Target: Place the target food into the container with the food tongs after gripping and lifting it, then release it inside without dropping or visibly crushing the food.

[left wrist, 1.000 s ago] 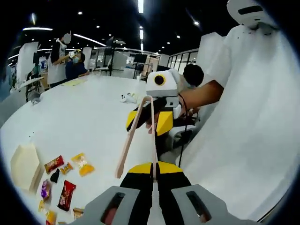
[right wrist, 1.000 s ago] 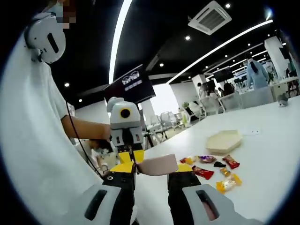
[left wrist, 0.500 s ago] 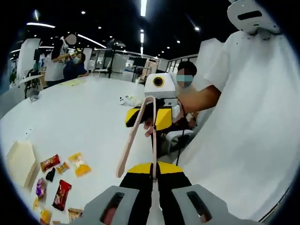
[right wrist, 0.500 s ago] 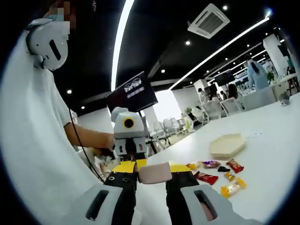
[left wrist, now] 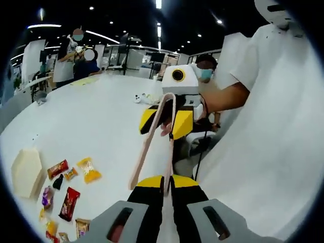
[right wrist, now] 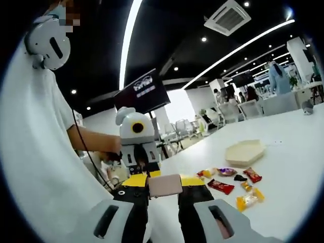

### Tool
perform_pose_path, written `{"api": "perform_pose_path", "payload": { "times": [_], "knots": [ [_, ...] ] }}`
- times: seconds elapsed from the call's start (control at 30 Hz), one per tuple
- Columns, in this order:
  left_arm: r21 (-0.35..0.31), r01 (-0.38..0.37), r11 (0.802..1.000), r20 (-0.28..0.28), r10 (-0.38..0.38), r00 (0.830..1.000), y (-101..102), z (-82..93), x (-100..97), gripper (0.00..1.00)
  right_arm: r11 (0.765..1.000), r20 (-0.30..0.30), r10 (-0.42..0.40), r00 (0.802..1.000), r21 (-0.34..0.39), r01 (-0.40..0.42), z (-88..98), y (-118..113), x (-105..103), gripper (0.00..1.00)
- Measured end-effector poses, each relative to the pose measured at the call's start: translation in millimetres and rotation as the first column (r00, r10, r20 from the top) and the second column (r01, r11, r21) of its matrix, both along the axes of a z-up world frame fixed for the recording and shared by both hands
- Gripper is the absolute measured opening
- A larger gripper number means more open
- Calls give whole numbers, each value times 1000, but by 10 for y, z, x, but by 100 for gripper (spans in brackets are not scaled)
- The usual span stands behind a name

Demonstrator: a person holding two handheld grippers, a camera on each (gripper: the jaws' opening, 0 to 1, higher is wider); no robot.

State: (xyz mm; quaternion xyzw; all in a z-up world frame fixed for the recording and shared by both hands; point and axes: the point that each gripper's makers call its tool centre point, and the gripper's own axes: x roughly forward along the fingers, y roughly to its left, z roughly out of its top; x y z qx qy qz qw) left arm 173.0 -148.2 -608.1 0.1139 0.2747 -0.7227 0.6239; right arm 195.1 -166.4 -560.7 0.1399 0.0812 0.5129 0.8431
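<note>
We hold the pink food tongs point(left wrist: 152, 144) between our two claws, up in the air beside the white table point(left wrist: 96, 126), so that one claw can steady them while the other takes a working grip. In the left gripper view our left claw point(left wrist: 164, 188) is pinched narrow on one tong arm near its tip, and the right claw point(left wrist: 169, 121) clasps the hinge end further up. In the right gripper view the right claw point(right wrist: 163, 186) is clamped on the flat pink end of the tongs, with the left claw point(right wrist: 140, 167) facing it. The wrapped snacks point(left wrist: 63, 185) lie scattered on the table (which one is the target we cannot tell), just beside the pale hexagonal container point(right wrist: 244, 152), all untouched, since the tongs are not yet aimed at them.
</note>
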Motion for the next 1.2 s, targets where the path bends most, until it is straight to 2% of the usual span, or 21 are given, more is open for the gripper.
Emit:
{"api": "perform_pose_path", "payload": {
  "times": [0.1,0.13,0.2,0.37,0.7,1.03,1.2],
  "knots": [
    [-8,2,1000,-11,-2,1000,-14,19,-16,2,1000,3,-12,1000,5,12,12,-33,2,21],
    [-19,36,999,-8,-36,999,-19,39,-60,1,1000,-5,-9,1000,22,9,17,-45,-10,22],
    [-38,87,995,32,-86,996,-24,60,-116,0,999,-24,-1,1000,50,2,21,-51,-33,23],
    [-36,89,995,20,-88,996,-33,98,-134,0,992,-35,-14,999,121,18,84,-61,-41,24],
    [-42,130,991,4,-130,991,-127,138,-216,0,992,-29,19,999,121,-15,99,49,-72,28],
    [9,171,985,-39,-171,985,-162,116,-276,0,996,-33,54,998,69,-52,-12,115,-122,28],
    [15,172,985,-48,-171,984,-174,123,-264,0,996,-49,33,998,87,-29,-23,92,-96,28]
  ]
}}
